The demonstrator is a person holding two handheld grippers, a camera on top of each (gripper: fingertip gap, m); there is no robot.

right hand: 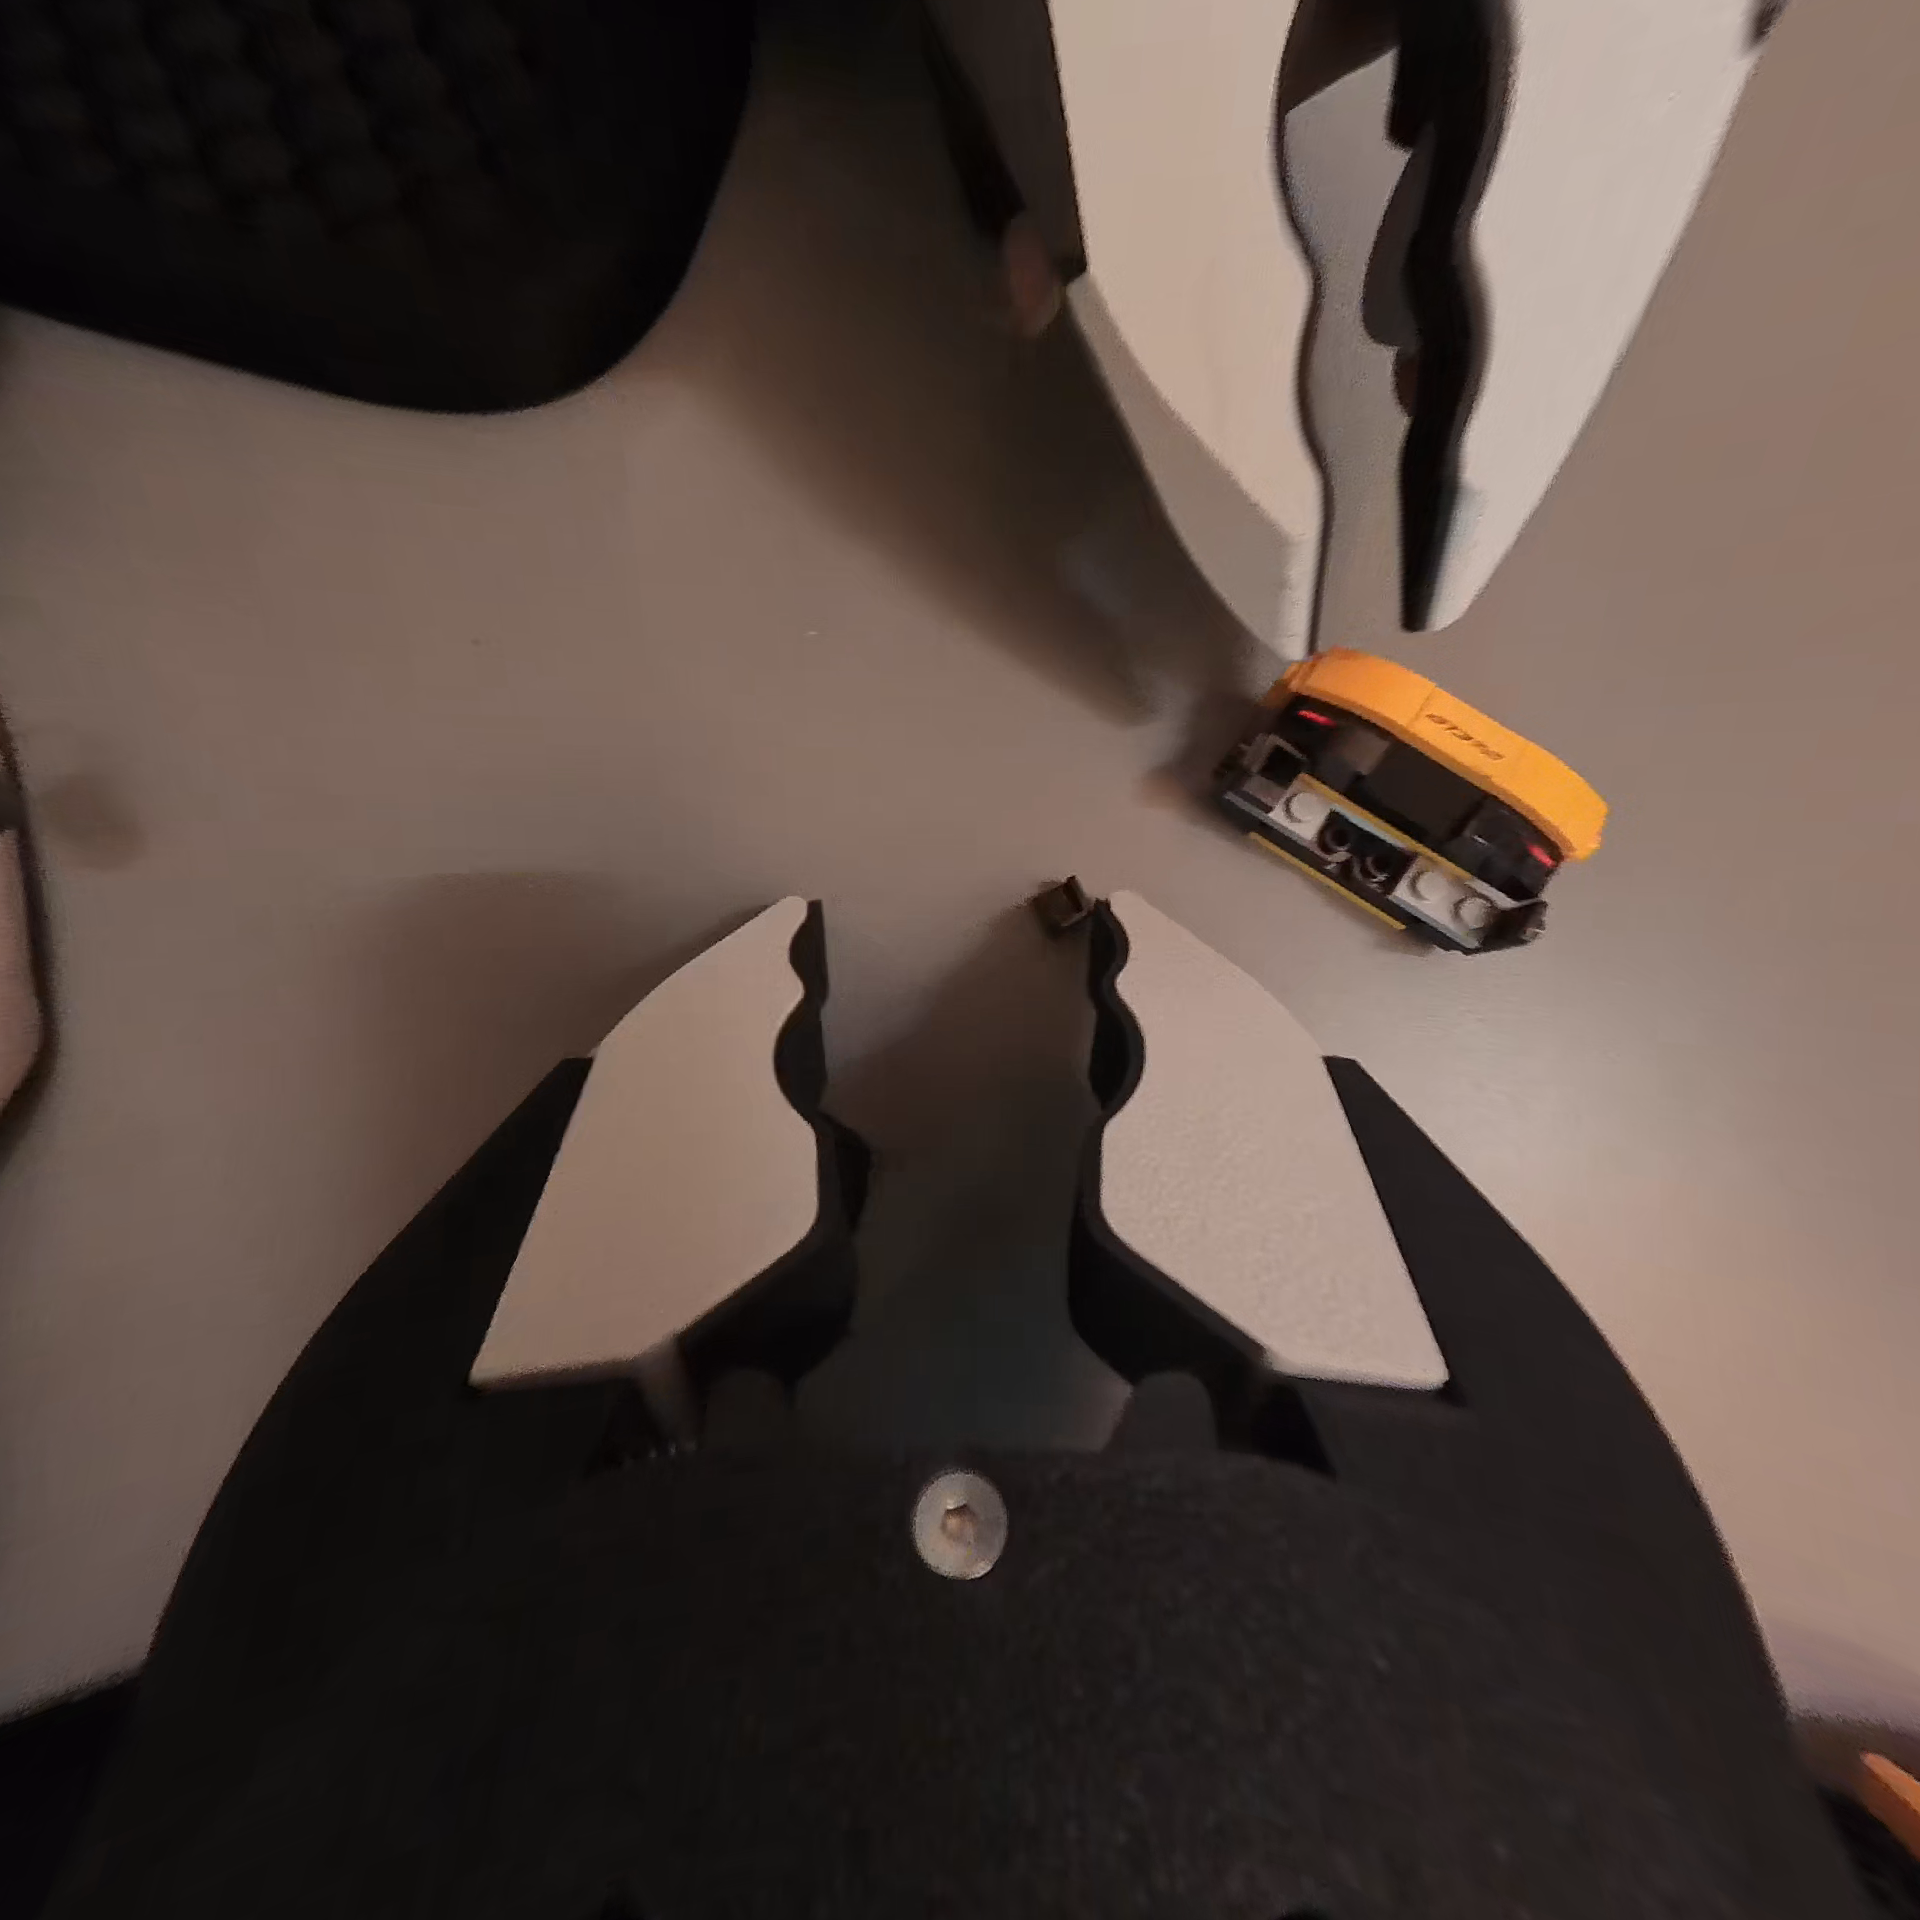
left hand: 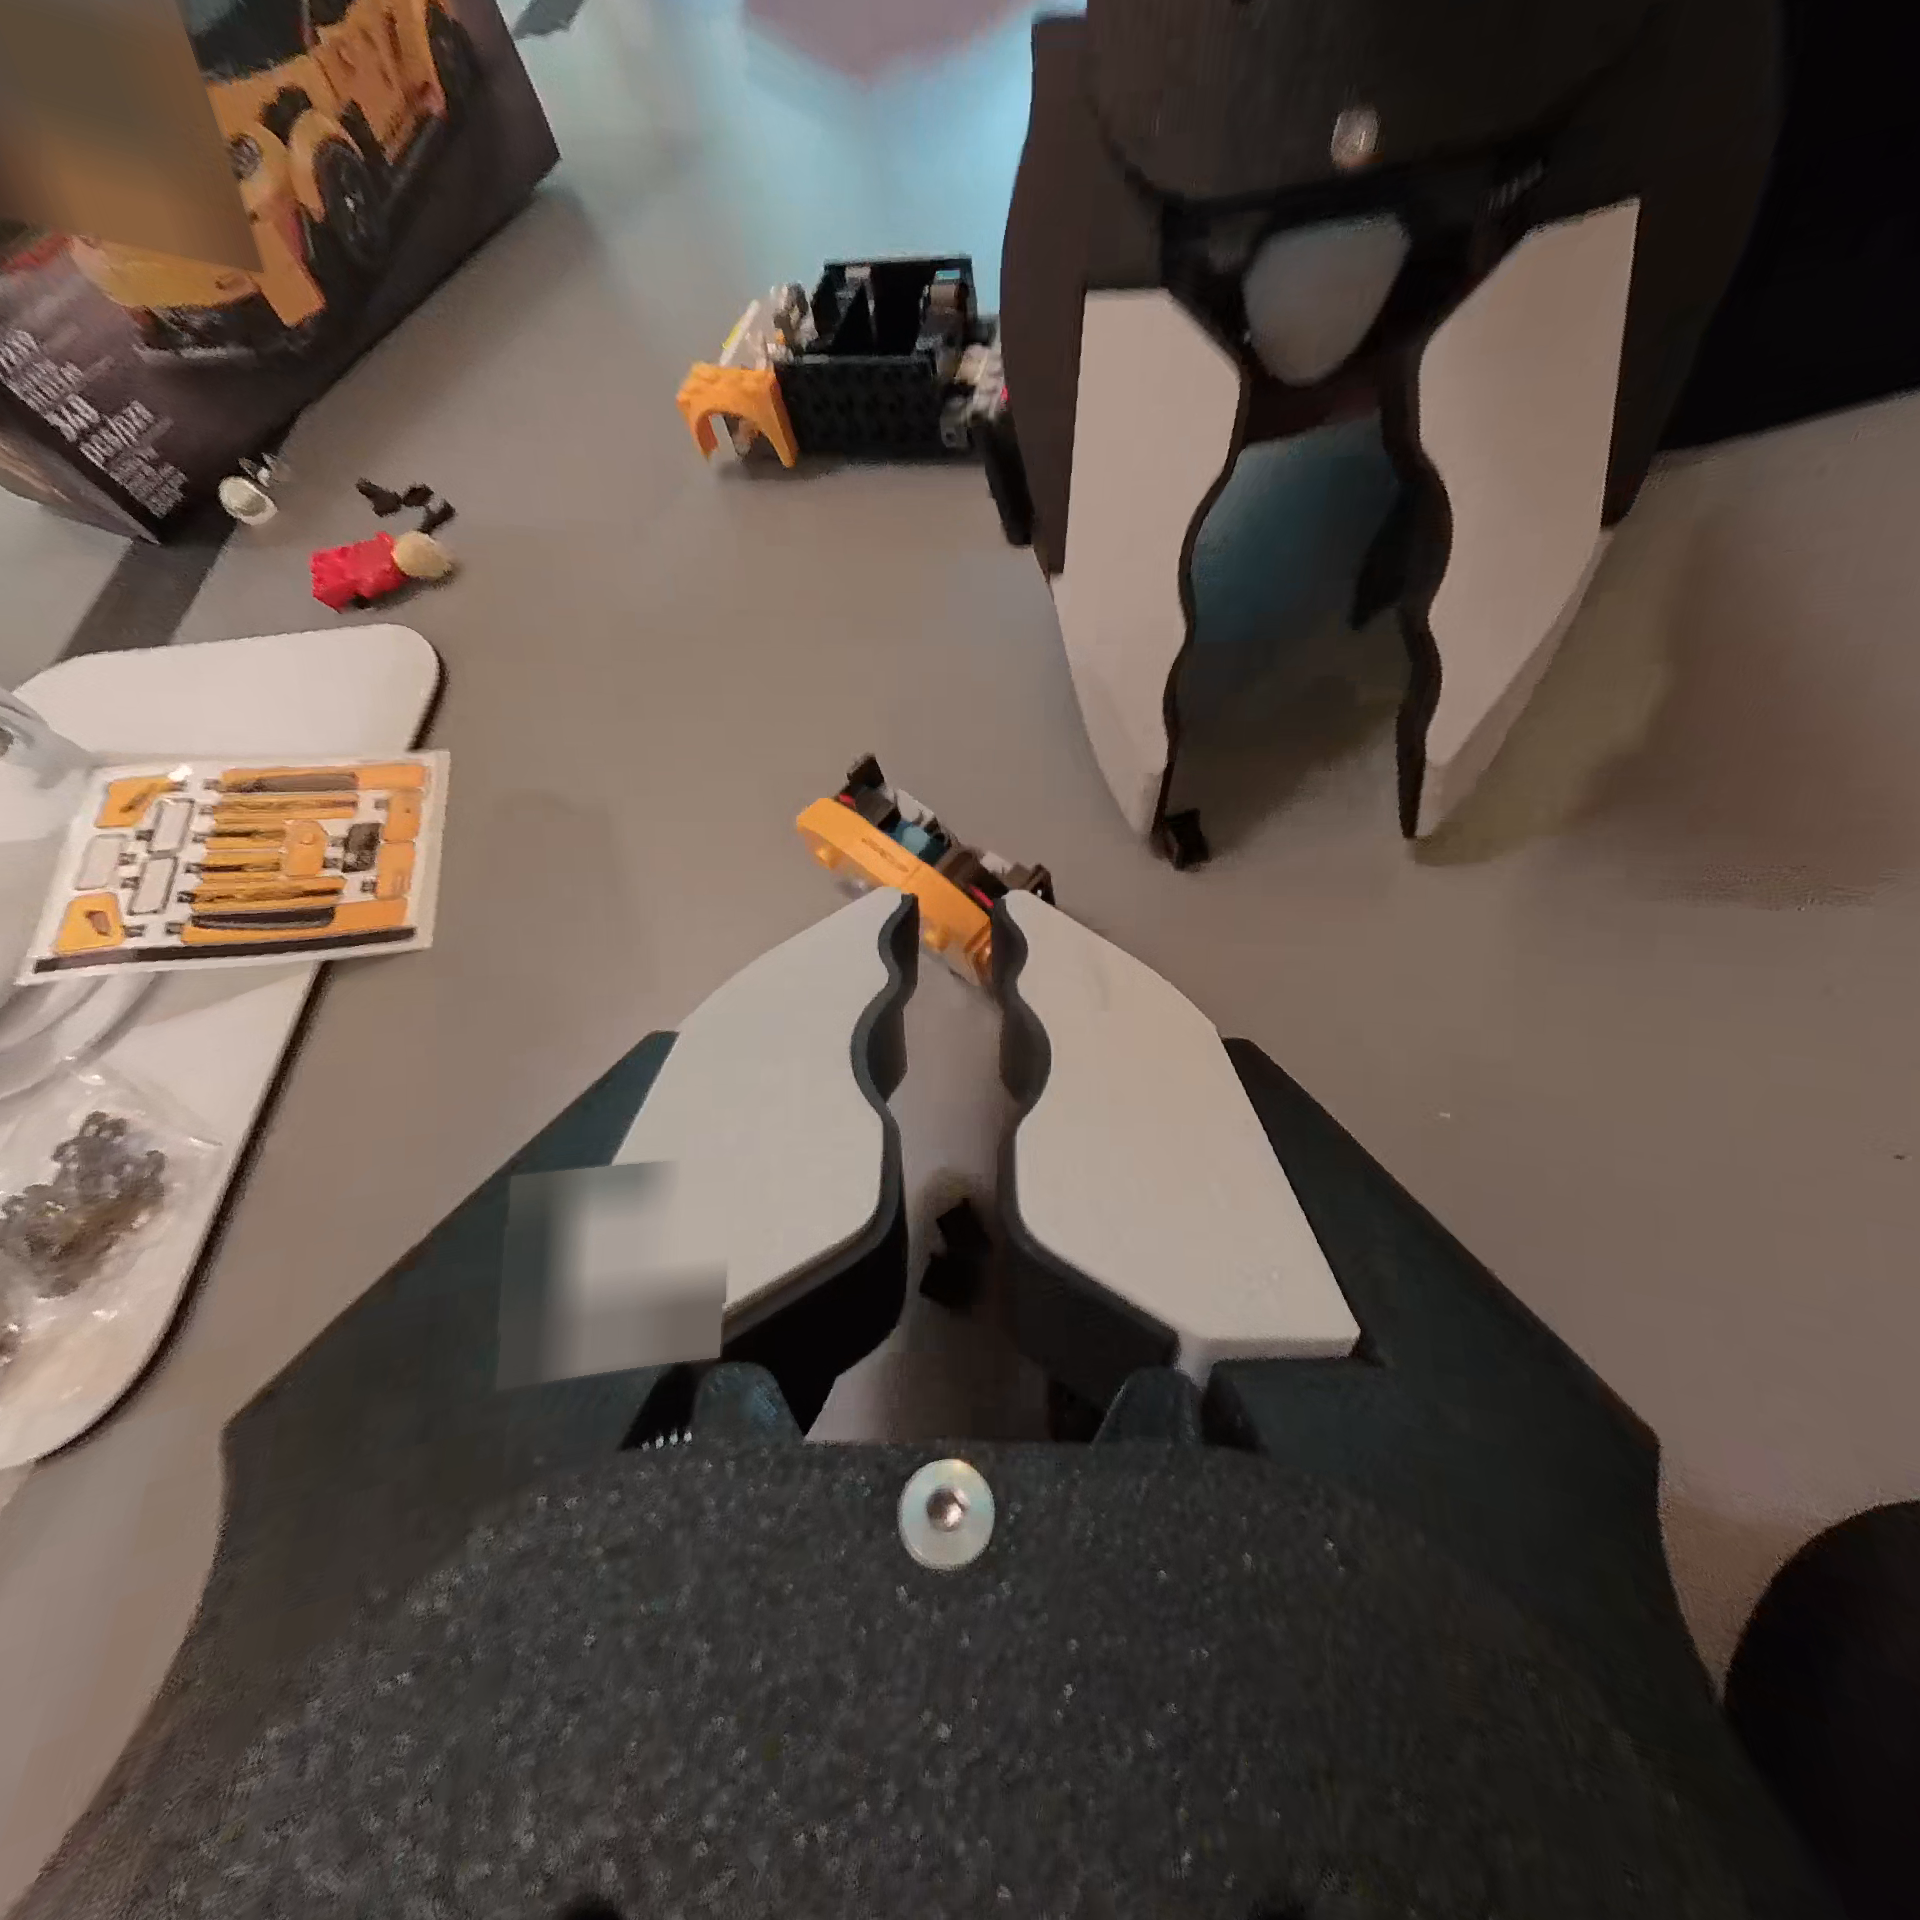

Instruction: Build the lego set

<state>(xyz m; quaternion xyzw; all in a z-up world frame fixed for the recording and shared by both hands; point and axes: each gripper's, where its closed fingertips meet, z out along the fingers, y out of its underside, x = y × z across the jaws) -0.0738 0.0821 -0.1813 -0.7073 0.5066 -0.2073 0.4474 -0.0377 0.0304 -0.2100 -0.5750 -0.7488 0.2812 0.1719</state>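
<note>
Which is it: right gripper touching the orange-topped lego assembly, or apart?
Apart. The right wrist view shows bare table between the right gripper, jaws open, and the orange-topped lego assembly.

You are working under soft, dim indoor light; the grey table [left hand: 1351,1091] is showing only faint shadows. Motion blur is smearing the right gripper [left hand: 1294,821] and the box [left hand: 312,208], and wide-angle distortion is bending both views' edges.
</note>
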